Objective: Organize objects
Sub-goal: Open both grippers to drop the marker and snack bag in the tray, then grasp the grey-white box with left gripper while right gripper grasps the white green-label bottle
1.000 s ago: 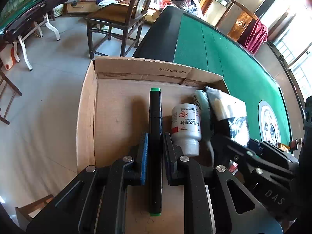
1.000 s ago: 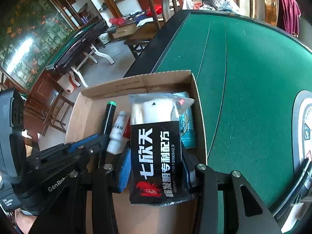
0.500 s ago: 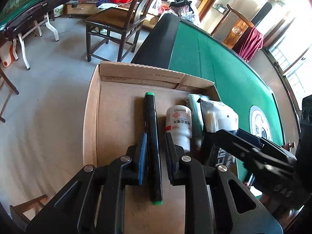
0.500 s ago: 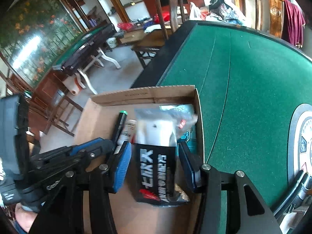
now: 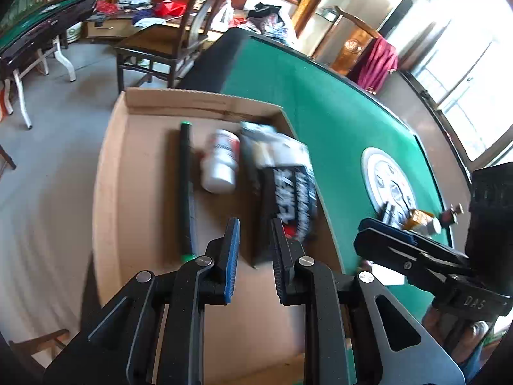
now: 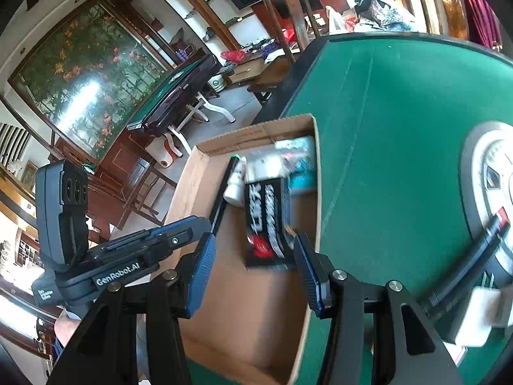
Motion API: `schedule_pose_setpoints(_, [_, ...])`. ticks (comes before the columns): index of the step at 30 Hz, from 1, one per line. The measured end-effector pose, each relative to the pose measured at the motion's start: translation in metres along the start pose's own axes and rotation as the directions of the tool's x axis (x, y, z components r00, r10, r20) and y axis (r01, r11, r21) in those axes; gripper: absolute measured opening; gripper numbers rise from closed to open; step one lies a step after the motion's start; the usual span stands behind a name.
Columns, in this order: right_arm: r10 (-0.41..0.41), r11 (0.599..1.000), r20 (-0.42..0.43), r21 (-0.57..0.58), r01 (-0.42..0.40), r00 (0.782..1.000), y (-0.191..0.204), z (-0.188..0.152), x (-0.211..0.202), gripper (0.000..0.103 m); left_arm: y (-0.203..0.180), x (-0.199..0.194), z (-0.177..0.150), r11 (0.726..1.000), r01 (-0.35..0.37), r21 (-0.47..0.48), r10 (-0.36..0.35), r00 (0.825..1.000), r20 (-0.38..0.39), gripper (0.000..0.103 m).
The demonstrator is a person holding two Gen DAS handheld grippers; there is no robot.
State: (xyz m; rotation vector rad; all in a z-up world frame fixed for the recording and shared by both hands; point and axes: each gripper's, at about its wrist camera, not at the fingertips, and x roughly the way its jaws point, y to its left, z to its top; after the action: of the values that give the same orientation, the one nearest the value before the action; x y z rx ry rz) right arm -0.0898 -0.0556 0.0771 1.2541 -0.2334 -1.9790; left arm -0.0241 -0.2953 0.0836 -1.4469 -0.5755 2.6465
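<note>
A brown cardboard box sits on the edge of a green table. Inside the box lie four things in a row. On one side is a long black pen with green ends. Next to it is a white bottle lying on its side. Then comes a black bag with white writing, and its top part is clear. A blue-green packet lies by the box wall, next to the black bag.

The left gripper hangs above the box. Its jaws are close together with only a small gap, and nothing is between them. The pen lies just beside it, not touched.

The right gripper hangs above the box too. Its jaws stand apart and hold nothing. The black bag lies on the box floor under the gap, and the pads do not press on it.

More small things sit on the table past the box, too blurry to tell
</note>
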Motion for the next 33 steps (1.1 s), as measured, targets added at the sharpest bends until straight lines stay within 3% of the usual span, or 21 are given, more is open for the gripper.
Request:
schedule_pose_setpoints(12, [0.041, 0.998, 0.049, 0.042, -0.043, 0.998, -0.060, -0.051, -0.064, 0.054, -0.076, 0.013, -0.031, 0.988, 0.045, 0.150, -0.038, 0.998, -0.047, 0.017])
schedule_pose_setpoints(17, [0.040, 0.998, 0.104, 0.053, -0.046, 0.994, -0.095, -0.071, -0.099, 0.056, -0.126, 0.031, -0.049, 0.957, 0.070, 0.282, -0.046, 0.995, -0.091, 0.018])
schedule_pose_setpoints(19, [0.045, 0.997, 0.131, 0.057, -0.053, 0.990, -0.106, -0.074, -0.111, 0.059, -0.151, 0.042, -0.058, 0.930, 0.069, 0.361, -0.032, 0.994, -0.107, 0.034])
schedule_pose_setpoints(20, [0.046, 0.997, 0.148, 0.058, -0.055, 0.988, -0.112, -0.076, -0.118, 0.060, -0.157, 0.046, -0.061, 0.919, 0.067, 0.388, -0.026, 0.994, -0.110, 0.036])
schedule_pose_setpoints(25, [0.071, 0.990, 0.215, 0.101, -0.094, 0.974, -0.151, -0.079, -0.142, 0.064, -0.202, 0.064, -0.079, 0.817, 0.065, 0.573, 0.011, 0.992, -0.128, 0.037])
schedule_pose_setpoints(30, [0.130, 0.963, 0.280, 0.194, -0.189, 0.951, -0.173, -0.075, -0.162, 0.066, -0.226, 0.076, -0.092, 0.643, -0.020, 0.765, 0.093, 0.994, -0.052, 0.037])
schedule_pose_setpoints(33, [0.117, 0.958, 0.314, 0.214, -0.190, 0.942, -0.177, -0.075, -0.172, 0.067, -0.235, 0.086, -0.097, 0.553, -0.033, 0.833, 0.132, 0.990, -0.049, 0.037])
